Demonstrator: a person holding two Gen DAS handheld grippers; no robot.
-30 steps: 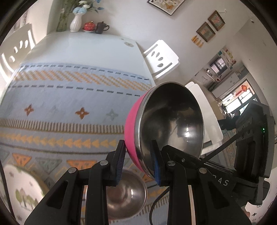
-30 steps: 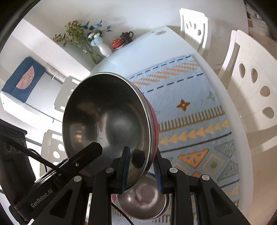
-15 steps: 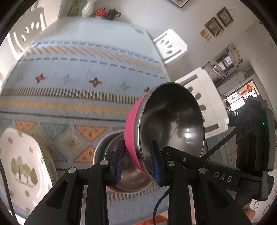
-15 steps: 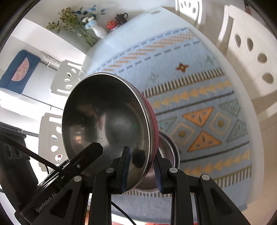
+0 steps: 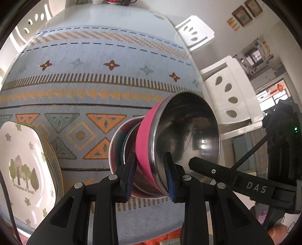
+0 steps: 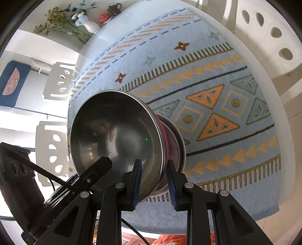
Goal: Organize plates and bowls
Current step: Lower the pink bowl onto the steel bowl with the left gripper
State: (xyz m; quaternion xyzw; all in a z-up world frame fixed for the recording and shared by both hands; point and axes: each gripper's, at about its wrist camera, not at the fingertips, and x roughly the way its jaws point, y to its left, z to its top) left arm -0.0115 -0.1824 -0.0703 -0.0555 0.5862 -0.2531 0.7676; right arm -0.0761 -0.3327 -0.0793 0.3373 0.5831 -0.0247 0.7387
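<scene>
A pink bowl with a steel inside is held by its rim from both sides. My left gripper is shut on the rim nearest it. My right gripper is shut on the opposite rim of the same pink bowl. The bowl is tilted and its base sits down in a second steel bowl that stands on the patterned cloth; that second bowl also shows in the right wrist view. A white plate with tree pictures lies at the near left on the table.
The blue patterned cloth covers a white table. White chairs stand along both long sides. A vase of flowers, a red pot and a dark teapot stand at the far end.
Both grippers have come down with the pink bowl toward the table. The bowl's base now sits in the second steel bowl. The plate has come further into view.
</scene>
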